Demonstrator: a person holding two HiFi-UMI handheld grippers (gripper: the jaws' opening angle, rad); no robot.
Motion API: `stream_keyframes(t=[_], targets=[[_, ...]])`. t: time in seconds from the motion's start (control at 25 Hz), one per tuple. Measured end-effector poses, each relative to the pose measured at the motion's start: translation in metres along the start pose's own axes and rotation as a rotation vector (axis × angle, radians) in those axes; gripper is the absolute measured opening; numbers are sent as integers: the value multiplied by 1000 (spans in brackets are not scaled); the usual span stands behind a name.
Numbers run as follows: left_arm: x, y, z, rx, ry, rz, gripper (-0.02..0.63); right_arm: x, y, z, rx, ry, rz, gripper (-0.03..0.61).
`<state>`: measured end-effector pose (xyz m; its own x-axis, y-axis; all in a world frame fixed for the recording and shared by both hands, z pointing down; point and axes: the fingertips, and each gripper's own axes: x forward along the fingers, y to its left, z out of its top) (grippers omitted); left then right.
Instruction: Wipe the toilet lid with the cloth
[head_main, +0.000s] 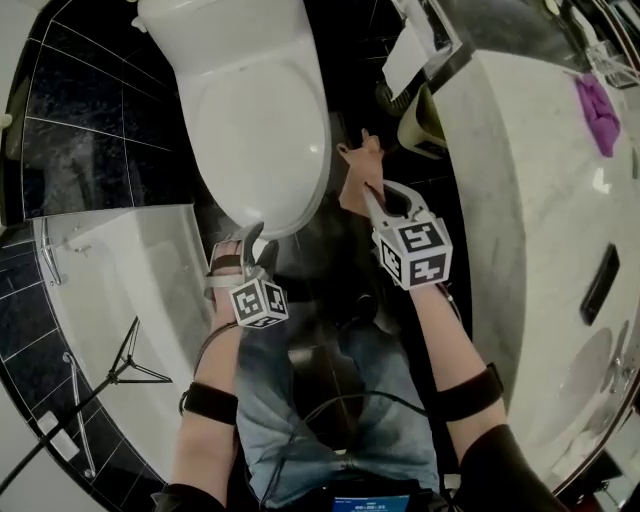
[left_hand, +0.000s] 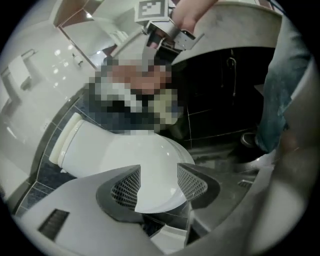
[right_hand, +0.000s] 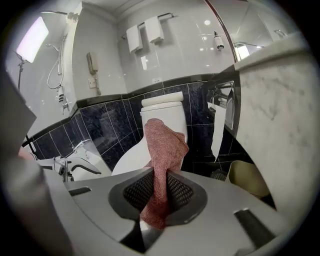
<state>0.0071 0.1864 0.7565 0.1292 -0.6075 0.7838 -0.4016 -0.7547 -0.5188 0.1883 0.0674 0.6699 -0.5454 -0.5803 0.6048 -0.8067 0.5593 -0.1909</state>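
The white toilet has its lid (head_main: 262, 130) down, at the top centre of the head view. My left gripper (head_main: 258, 246) hangs at the lid's front edge, open. In the left gripper view the lid's front rim (left_hand: 150, 160) shows between the left gripper's (left_hand: 157, 182) wide jaws, with no pad touching it. My right gripper (head_main: 375, 192) is to the right of the bowl, shut on a reddish cloth (head_main: 357, 175). In the right gripper view the cloth (right_hand: 162, 142) stands up out of the right gripper's (right_hand: 157, 192) jaws, in front of the toilet tank (right_hand: 161, 106).
A white bathtub (head_main: 120, 260) lies to the left, a marble counter (head_main: 540, 200) to the right with a purple cloth (head_main: 598, 112) on it. A beige bin (right_hand: 247, 177) and hanging toilet paper (right_hand: 218, 125) are right of the toilet. My jeans-clad legs (head_main: 330, 400) are below.
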Motion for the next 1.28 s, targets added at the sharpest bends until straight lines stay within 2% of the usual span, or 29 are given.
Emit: stream_keyframes(t=[0.16,0.48,0.6,0.68,0.76,0.92,1.16,1.28], targets=[[43,-26,-18,85,10,-26,230,22,-9,-30,11,12,2,75],[84,-51,-28,162,35,-49,220,46,-30,-59,20,16,-1,77],[91,-50,-26,170,35,-55,171,49,-35,-59,21,11,-2,77],[93,-52,-33,181,55,-70,171,50,-37,-61,20,13,-7,77],[95,-56,-36,197,63,-86,141,50,-35,-61,24,19,-5,77],[95,-59,-38,222,72,-78,120,53,-32,-65,29,29,-2,77],[89,-54,-34,148,70,-83,114,55,-30,-67,34,41,0,77],[76,-44,-23,112,41,-72,106,52,-30,-62,34,44,-2,75]])
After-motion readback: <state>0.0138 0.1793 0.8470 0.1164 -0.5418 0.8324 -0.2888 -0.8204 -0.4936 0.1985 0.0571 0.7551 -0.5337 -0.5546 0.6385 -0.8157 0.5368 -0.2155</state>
